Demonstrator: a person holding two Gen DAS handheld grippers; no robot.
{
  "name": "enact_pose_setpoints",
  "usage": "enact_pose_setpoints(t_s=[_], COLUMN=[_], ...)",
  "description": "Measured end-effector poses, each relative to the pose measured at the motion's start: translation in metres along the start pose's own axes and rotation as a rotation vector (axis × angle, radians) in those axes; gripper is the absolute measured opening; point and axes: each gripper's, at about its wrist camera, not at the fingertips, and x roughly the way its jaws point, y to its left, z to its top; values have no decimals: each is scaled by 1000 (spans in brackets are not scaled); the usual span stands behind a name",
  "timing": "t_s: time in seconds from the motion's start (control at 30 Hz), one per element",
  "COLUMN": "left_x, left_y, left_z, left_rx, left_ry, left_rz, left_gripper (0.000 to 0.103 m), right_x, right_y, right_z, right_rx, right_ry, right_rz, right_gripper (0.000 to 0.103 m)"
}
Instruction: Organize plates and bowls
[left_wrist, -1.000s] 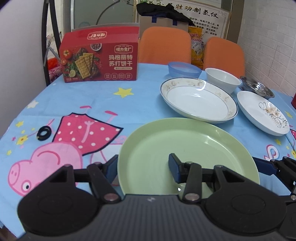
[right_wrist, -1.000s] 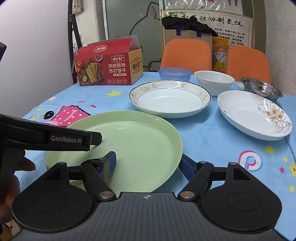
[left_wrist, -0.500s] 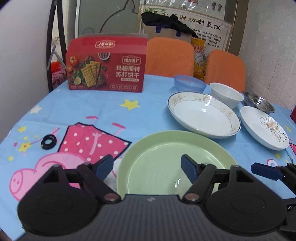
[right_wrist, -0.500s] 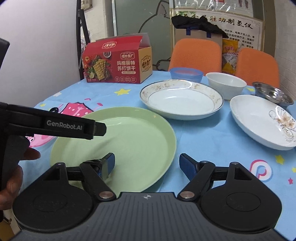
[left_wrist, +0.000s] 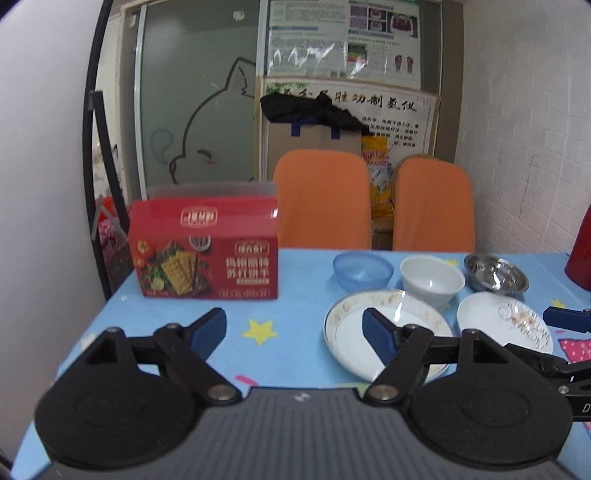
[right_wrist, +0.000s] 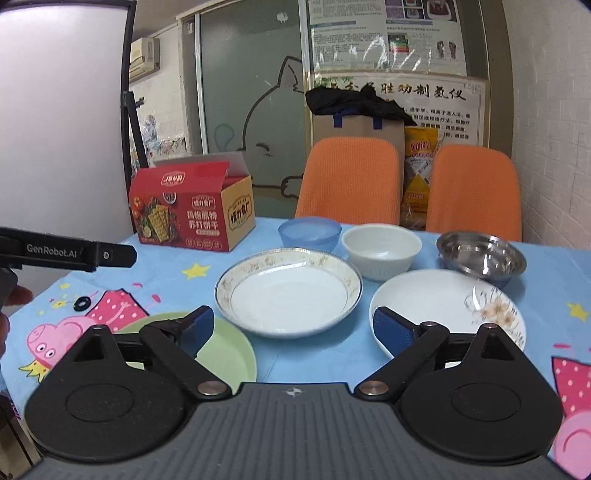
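**A:** So where were things at? The left gripper was seen with its fingers spread wide, nothing between them, and they had just been opening. Only the surface and its cartoon cloth were framed in the gap.

**B:** Same was noted for the right gripper: fingers held wide apart, nothing gripped. The green plate was left flat on the surface, partly hidden behind the left finger of that gripper.

**A:** And the rest of the dishes?

**B:** The gold-rimmed plate was found just beyond the gap between the right gripper's fingers. The flower-patterned plate was sat past the right finger. Further out, a blue bowl, a white bowl and a steel bowl were lined up in a row.

**A:** A red cracker box was spotted well beyond the left gripper's left finger, too.
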Motion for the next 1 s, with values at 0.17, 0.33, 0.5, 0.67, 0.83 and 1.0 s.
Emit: enact_pose_setpoints(t_s=[0.17,0.33,0.5,0.67,0.83,1.0], left_x=[2,52,130,175,194,204], left_y=[-3,-6,-14,-11,-4,1], left_z=[63,57,2,-15,-19,-25], left_rx=[37,28,41,12,-8,-15], left_ry=[-108,-17,187,262,286,311], left_rz=[-37,-75,-108,-129,-135,-150], left_gripper=[81,83,82,83,83,83], right_x=[0,47,113,146,172,187], right_y=[-12,-25,-33,-39,-46,-36], right_z=[67,76,16,2,0,-6], right_rx=[-36,-49,-36,-75,-62,-56], right_ry=[-147,-112,105,160,222,268], right_rz=[-31,-75,-22,-22,18,51], right_gripper=[103,103,103,103,103,103])
